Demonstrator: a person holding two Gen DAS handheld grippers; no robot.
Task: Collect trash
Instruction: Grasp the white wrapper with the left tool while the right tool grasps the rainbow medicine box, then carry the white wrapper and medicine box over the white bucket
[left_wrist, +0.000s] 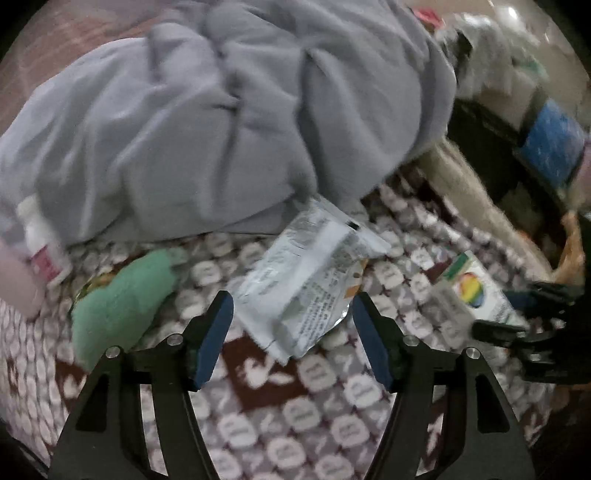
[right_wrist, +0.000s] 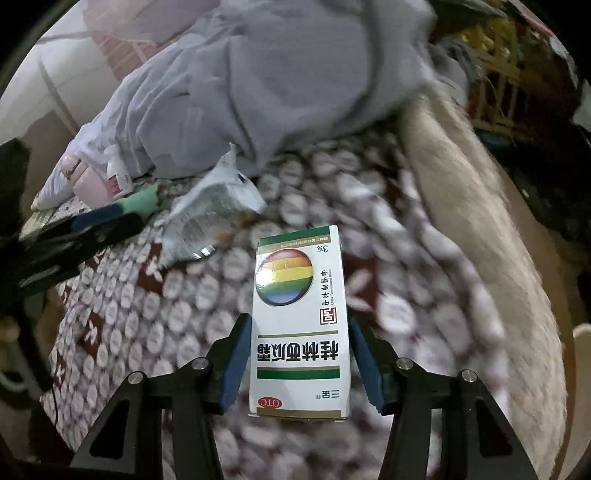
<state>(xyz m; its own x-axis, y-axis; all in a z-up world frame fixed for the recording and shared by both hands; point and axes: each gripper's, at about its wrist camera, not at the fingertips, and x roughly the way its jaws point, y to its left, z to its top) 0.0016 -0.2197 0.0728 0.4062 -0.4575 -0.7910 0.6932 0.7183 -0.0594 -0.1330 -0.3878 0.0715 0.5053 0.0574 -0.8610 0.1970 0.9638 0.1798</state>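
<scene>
A crumpled silver-white wrapper lies on the patterned bedspread, just ahead of my open left gripper; its near end sits between the fingertips. It also shows in the right wrist view. A white medicine box with a rainbow circle lies between the blue pads of my right gripper, which touch or nearly touch its sides. The box also shows in the left wrist view, with the right gripper on it.
A grey blanket is bunched at the back. A green cloth lies at the left, a white bottle beyond it. A beige fleece edge runs along the right. Dark clutter stands beyond the bed.
</scene>
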